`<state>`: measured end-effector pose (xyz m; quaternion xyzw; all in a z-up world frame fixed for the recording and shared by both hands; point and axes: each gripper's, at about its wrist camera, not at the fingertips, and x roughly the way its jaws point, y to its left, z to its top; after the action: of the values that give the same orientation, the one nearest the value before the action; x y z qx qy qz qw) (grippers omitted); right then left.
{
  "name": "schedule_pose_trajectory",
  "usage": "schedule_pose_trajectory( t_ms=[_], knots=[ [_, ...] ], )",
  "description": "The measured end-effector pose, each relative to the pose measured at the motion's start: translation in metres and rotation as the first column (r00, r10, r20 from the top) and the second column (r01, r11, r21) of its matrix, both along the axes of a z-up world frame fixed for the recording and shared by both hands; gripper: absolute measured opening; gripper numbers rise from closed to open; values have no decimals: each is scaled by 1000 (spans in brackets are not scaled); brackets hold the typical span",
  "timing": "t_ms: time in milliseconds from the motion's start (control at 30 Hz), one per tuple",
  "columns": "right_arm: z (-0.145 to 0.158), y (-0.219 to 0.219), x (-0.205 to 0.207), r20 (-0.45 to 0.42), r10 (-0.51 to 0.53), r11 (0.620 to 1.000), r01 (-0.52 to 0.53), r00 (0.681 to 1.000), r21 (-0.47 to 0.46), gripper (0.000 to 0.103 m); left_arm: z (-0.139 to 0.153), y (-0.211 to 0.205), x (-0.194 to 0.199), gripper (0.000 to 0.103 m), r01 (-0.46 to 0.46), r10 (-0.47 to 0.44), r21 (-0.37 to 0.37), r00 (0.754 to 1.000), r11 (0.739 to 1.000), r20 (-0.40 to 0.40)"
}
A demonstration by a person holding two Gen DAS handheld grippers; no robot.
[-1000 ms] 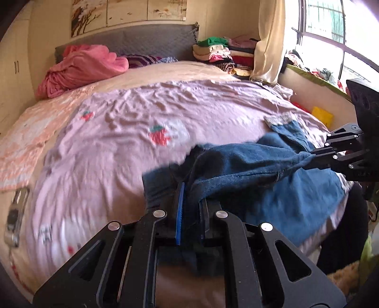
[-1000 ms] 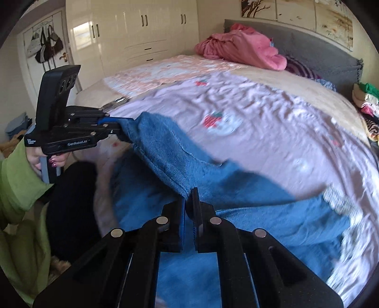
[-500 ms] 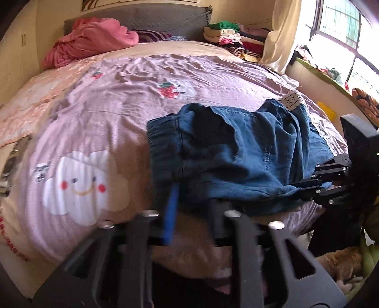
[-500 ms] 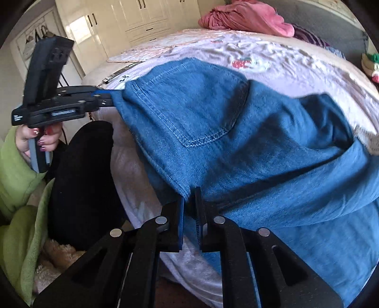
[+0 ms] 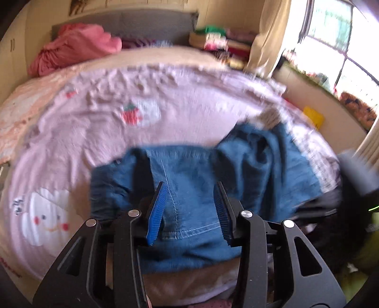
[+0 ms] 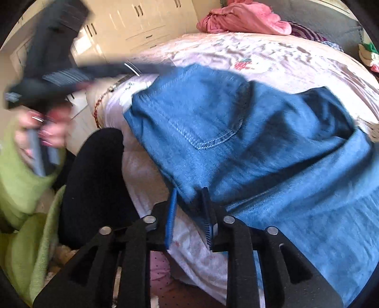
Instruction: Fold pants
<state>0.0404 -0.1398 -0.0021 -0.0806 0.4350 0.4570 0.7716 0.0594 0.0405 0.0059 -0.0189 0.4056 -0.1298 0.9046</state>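
Left wrist: one pair of pants [image 5: 189, 189] — both grippers [image 5: 190, 208] [image 6: 188, 215] just released.

The left claw [image 5: 189, 208] points downward, its jaws parted after just opening. The right claw [image 6: 189, 213] also tilts down, jaws just opening, narrower. A hand [image 6: 40, 132] in a green sleeve grips the left handle

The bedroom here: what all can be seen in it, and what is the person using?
jeans: one, blue denim, lying crumpled at the near edge of the bed
bedspread: one, lilac with strawberry prints, covering the bed
pink bundle: one, by the grey headboard
folded clothes: one stack, mixed colours, far corner
wardrobe: cream, beside the bed
left tool: black, blue pads, just opened, denim between the pads
right tool: black, just opened, jeans edge between the pads
sleeve: green
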Motion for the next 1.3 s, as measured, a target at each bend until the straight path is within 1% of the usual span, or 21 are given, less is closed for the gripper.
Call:
schedule_pose_trajectory(
  t_ms=[100,200,233,300,367,433,467,500,567,667,767,833,900,933,1000,1033,1100,1133,1167,1233,1300],
  knots=[
    [23,-19,6,45,-68,997,66,997,48,36,-34,5,3,33,-40,43,32,995,999,-94],
    [37,-25,21,81,-124,990,118,989,73,46,-44,13,-5,33,-56,56,-2,993,998,-104],
    [37,-23,28,80,-137,989,132,987,65,47,-45,16,-7,33,-58,57,-13,993,998,-103],
    [31,-19,43,69,-161,986,158,985,45,48,-45,19,-9,32,-62,59,-26,993,998,-103],
    [15,-14,58,31,-180,984,180,983,3,48,-47,19,-10,32,-61,59,-24,993,998,-103],
    [-5,-9,68,3,-215,974,215,977,-70,48,-48,18,-9,32,-61,59,-20,993,998,-99],
    [-20,-8,72,-35,-234,967,229,972,-111,48,-47,18,-8,32,-61,59,-21,994,998,-98],
    [-27,-9,73,-43,-240,966,234,970,-106,48,-48,18,-8,32,-61,58,-24,994,998,-95],
    [-29,-10,71,-34,-240,967,236,970,-92,49,-48,18,-5,32,-70,67,-31,993,997,-94],
    [-20,-16,69,-58,-250,968,247,967,-48,53,-46,17,-5,33,-82,79,-38,994,996,-81],
    [6,-34,61,-38,-265,963,266,963,32,63,-31,17,-13,38,-79,77,-57,996,995,-40],
    [22,-53,60,-18,-298,952,299,954,67,65,-17,17,-20,39,-76,75,-76,997,994,-9],
    [36,-70,62,1,-339,938,338,941,82,67,-4,13,-25,42,-60,62,-78,998,995,23],
    [43,-77,67,11,-359,930,357,933,82,71,5,8,-28,43,-44,47,-76,998,996,43],
    [50,-88,74,34,-389,920,386,921,74,75,14,-1,-28,51,-8,13,-84,998,996,59],
    [55,-94,81,51,-406,913,403,912,64,75,17,-8,-26,52,11,-6,-93,998,996,57],
    [61,-100,98,71,-435,900,433,898,40,78,18,-22,-20,53,40,-35,-115,998,993,44],
    [63,-101,108,83,-446,895,445,891,33,79,15,-34,-16,53,67,-64,-119,997,991,34],
    [65,-102,115,87,-445,896,444,891,31,81,13,-40,-15,53,77,-75,-113,997,991,26],
    [65,-102,133,108,-470,881,473,876,-3,81,4,-60,-8,53,118,-119,-114,993,986,-4],
    [62,-102,146,105,-470,880,475,876,-22,82,-4,-76,-3,53,154,-158,-122,987,981,-24]
  ],
)
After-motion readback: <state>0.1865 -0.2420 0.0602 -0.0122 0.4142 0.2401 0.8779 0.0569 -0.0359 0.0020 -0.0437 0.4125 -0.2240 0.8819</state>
